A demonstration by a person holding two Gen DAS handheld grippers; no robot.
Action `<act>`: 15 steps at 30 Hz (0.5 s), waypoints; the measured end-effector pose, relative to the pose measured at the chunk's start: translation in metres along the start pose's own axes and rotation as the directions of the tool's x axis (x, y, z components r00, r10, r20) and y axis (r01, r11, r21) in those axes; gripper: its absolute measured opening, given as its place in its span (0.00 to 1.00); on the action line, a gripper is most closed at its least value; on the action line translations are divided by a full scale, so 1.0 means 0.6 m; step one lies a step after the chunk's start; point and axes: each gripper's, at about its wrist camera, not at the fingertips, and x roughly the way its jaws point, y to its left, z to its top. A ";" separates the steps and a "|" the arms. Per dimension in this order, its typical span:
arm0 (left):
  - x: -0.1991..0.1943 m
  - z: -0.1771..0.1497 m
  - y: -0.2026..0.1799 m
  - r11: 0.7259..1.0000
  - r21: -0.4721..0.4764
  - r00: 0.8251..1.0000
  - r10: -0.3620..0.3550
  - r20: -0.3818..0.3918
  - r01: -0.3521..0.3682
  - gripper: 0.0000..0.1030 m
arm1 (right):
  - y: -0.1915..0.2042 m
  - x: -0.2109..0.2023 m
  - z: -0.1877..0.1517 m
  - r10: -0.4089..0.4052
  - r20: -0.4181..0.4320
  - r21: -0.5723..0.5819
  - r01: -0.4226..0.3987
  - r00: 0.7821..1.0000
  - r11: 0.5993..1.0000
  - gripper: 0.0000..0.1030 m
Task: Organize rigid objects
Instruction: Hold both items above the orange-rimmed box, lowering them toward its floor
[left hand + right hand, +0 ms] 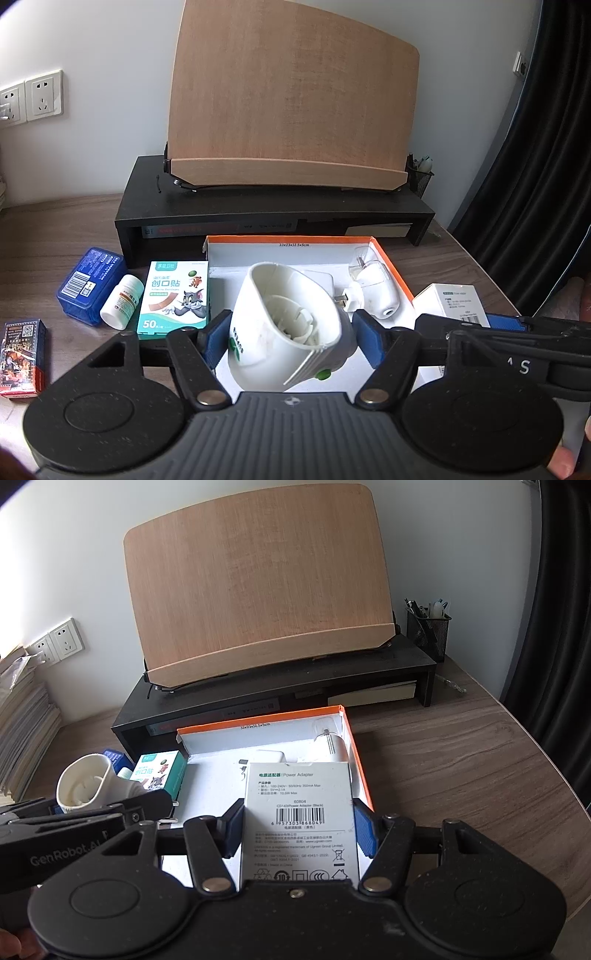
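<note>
**Both grippers clamped over the open box**

Nearest in the left wrist view, the left gripper [290, 334] has its blue pads [216, 341] pressed on either side of a white plug-in device [284, 328], a cup-shaped shell with a small green button at its lower edge, held tilted with the open mouth facing the camera. It hangs above the white floor of the orange-rimmed cardboard box [397, 273]. At 3 o'clock from it sits the right gripper [517, 332], seen side-on.

In the right wrist view, the right gripper [299, 827] is closed on a white power adapter carton [299, 812], its pads against the carton's two long sides, printed face and barcode upward (the label reads "Power Adapter").

Farther in, at 1 o'clock from the held device, a white plug adapter [376, 291] lies inside the box near its right wall. At 9 to 10 o'clock, outside the box on the wooden desk [55, 229], stand a teal bandage box [173, 299], a small white pill bottle [122, 301] lying beside it, and a blue plastic case [90, 284]. A playing-card pack [22, 358] lies at the far left edge.

At 12 o'clock beyond the box sits a black monitor riser [273, 206] bearing a tilted wooden board [291, 96], with a mesh pen holder [428, 629] at its right end.
</note>
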 end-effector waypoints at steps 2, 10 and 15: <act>0.001 0.000 -0.001 1.000 0.000 1.000 -0.001 -0.001 0.001 0.69 | 0.000 0.002 0.000 0.003 -0.003 0.002 -0.003 1.000 1.000 0.69; 0.008 -0.002 -0.003 1.000 -0.002 1.000 -0.002 -0.011 0.002 0.69 | -0.002 0.008 -0.001 0.003 -0.011 0.004 -0.003 1.000 1.000 0.69; 0.010 -0.002 -0.002 1.000 -0.002 1.000 -0.003 -0.011 0.003 0.69 | -0.003 0.010 -0.001 0.001 -0.011 0.006 -0.001 1.000 1.000 0.69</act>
